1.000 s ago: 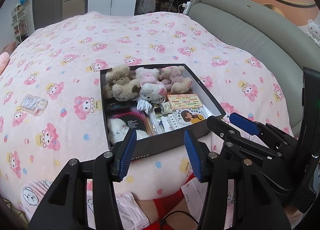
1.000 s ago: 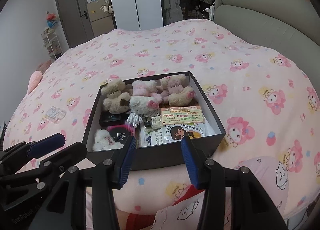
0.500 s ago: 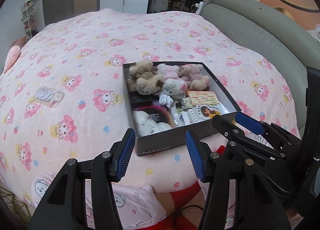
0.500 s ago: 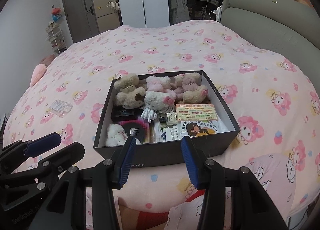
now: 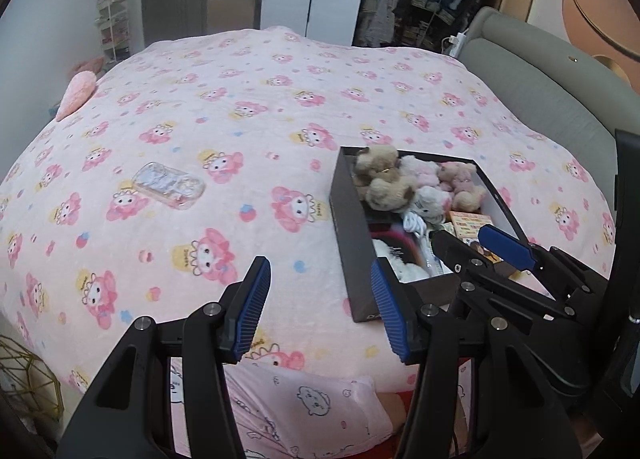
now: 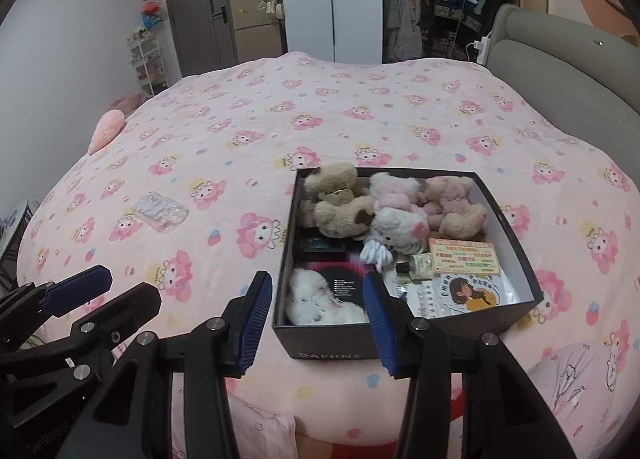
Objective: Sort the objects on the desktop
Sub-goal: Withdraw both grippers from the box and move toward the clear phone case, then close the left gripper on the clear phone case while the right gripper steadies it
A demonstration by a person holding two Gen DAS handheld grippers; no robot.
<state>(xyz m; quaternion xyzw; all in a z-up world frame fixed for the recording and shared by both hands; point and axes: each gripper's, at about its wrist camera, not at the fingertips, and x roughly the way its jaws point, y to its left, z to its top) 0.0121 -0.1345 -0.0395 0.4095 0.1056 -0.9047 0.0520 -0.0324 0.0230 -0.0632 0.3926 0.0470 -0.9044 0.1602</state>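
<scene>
A black box (image 6: 516,235) (image 5: 352,243) sits on the pink patterned bedspread, holding plush bears (image 6: 340,199), a white plush (image 6: 320,299), cards (image 6: 464,259) and small items. A clear plastic case (image 5: 168,185) (image 6: 160,213) lies alone on the bedspread, left of the box. My left gripper (image 5: 318,307) hovers open over the bedspread left of the box's near corner, nothing between its fingers. My right gripper (image 6: 314,323) is open above the box's near left corner, holding nothing. Each gripper shows in the other's view.
A grey padded headboard (image 5: 560,99) runs along the right. A pink heart cushion (image 5: 78,93) lies at the bed's far left edge. A person's patterned sleeve or legs (image 5: 304,407) show below the grippers. A gold wire basket (image 5: 24,383) sits at lower left.
Both grippers have swung to the left, so the box has slid rightward in both views and the clear case has come nearer the left view's centre. Jaw openings look unchanged.
</scene>
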